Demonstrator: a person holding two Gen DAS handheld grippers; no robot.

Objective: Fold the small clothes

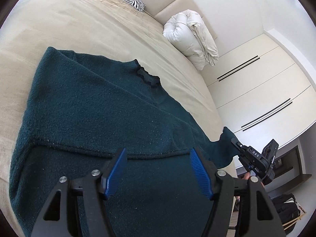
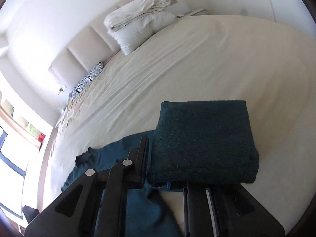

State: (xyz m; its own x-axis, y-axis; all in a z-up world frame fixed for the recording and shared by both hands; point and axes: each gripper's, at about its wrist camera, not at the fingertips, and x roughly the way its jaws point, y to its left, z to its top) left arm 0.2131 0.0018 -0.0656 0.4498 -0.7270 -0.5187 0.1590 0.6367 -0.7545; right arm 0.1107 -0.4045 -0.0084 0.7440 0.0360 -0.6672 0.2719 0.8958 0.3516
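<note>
Left wrist view: our left gripper (image 1: 158, 169) hangs spread and empty over the dark green sweater (image 1: 94, 118), which lies flat on the bed (image 1: 79, 25), collar toward the headboard; our right gripper (image 1: 240, 148) pinches the sleeve (image 1: 223, 146) off the edge. Right wrist view: the right gripper (image 2: 167, 164) is clamped on that sleeve (image 2: 201, 142). We judge the knit thick, soft, limp and grippy; best pinched at hem or cuff.

Home bedroom, beige-sheeted bed (image 1: 83, 25), padded headboard (image 1: 158, 2), folded duvet (image 1: 191, 37), wardrobe doors (image 1: 256, 83)
</note>
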